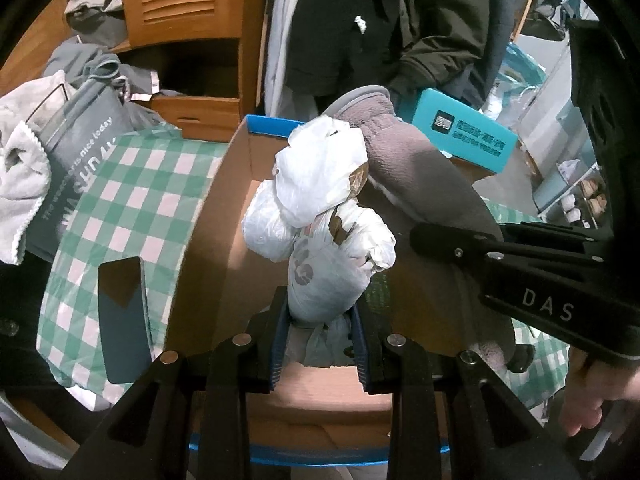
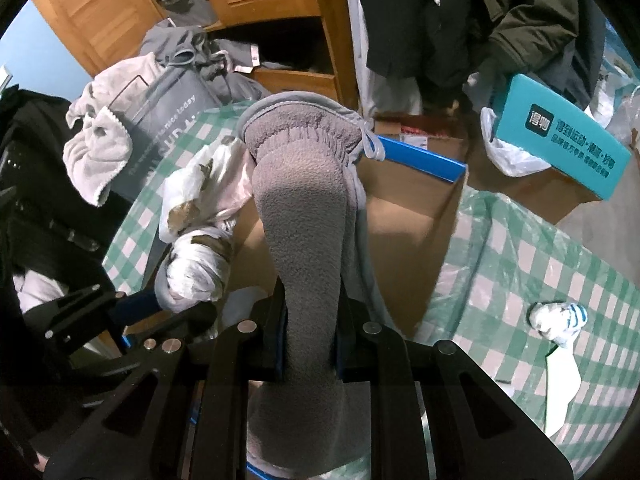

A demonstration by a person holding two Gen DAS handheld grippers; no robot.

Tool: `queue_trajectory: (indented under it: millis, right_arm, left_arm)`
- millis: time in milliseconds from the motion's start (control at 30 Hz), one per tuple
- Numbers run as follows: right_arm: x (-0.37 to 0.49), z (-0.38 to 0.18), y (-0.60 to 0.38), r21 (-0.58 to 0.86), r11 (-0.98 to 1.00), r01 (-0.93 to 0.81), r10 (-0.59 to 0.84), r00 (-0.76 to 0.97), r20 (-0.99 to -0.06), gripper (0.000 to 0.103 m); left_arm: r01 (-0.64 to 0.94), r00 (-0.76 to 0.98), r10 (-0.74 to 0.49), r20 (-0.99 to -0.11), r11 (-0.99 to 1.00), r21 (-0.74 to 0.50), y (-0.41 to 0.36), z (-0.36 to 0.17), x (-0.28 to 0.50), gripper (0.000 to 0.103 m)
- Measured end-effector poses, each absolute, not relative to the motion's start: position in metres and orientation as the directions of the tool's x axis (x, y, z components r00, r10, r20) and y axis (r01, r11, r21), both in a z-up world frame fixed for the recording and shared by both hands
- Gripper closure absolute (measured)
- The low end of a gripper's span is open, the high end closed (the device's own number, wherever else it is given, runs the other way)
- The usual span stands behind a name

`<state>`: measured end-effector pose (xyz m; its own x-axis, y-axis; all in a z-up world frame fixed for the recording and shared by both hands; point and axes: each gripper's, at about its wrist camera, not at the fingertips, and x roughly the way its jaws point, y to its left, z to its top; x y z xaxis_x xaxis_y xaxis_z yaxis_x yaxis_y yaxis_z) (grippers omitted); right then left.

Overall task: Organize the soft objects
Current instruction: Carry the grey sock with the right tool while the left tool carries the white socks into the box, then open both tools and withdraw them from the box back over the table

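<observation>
Left claw (image 1: pixel 320 320): we are squeezing the white bag bundle (image 1: pixel 320 216) over the cardboard box (image 1: pixel 208 240).
Right claw (image 2: pixel 310 336): we are pinching the grey fuzzy sock (image 2: pixel 304 216) above the box too.
Doing it well: we are thinking low first, then letting go softly.

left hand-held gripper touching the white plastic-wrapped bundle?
Touching. Left wrist view: the left hand-held gripper has both blue-padded fingers pressed against the white plastic-wrapped bundle.

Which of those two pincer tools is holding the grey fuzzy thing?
The right gripper: its fingers clamp the grey fleece slipper over the cardboard box. The left gripper holds a white plastic bundle instead.
</observation>
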<state>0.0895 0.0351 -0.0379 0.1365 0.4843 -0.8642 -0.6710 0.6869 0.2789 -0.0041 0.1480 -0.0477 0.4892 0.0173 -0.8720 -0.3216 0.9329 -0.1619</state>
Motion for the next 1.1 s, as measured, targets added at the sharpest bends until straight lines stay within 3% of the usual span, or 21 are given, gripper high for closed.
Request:
queue_trajectory:
  millis: [100,200,267,467,1100]
  right_arm:
    - [0.089,-0.04,0.042,0.286,0.676,-0.679,0.485,0.117,-0.867,0.074]
    - [0.09,-0.04,0.043,0.27,0.685,-0.677,0.475,0.134,-0.87,0.068]
    - [0.09,-0.04,0.042,0.272,0.689,-0.672,0.475,0.135,-0.87,0.056]
    - [0.094,-0.029,0.03,0.273,0.702,-0.657,0.486,0.163,-0.859,0.052]
    - [0.1,-0.018,-0.024,0.243,0.738,-0.63,0.472,0.223,-0.853,0.042]
  left_arm:
    - [-0.336,0.48,0.029,-0.877,0.929,-0.153,0.152,-0.05,-0.004,0.059]
    - [-0.358,0.476,0.054,-0.878,0.924,-0.137,0.156,-0.05,-0.007,0.05]
    - [-0.369,0.48,0.061,-0.875,0.919,-0.138,0.159,-0.049,-0.008,0.048]
    - [-0.368,0.49,0.054,-0.87,0.917,-0.15,0.156,-0.045,-0.007,0.041]
    - [-0.286,0.5,0.012,-0.866,0.946,-0.152,0.117,-0.037,0.004,0.037]
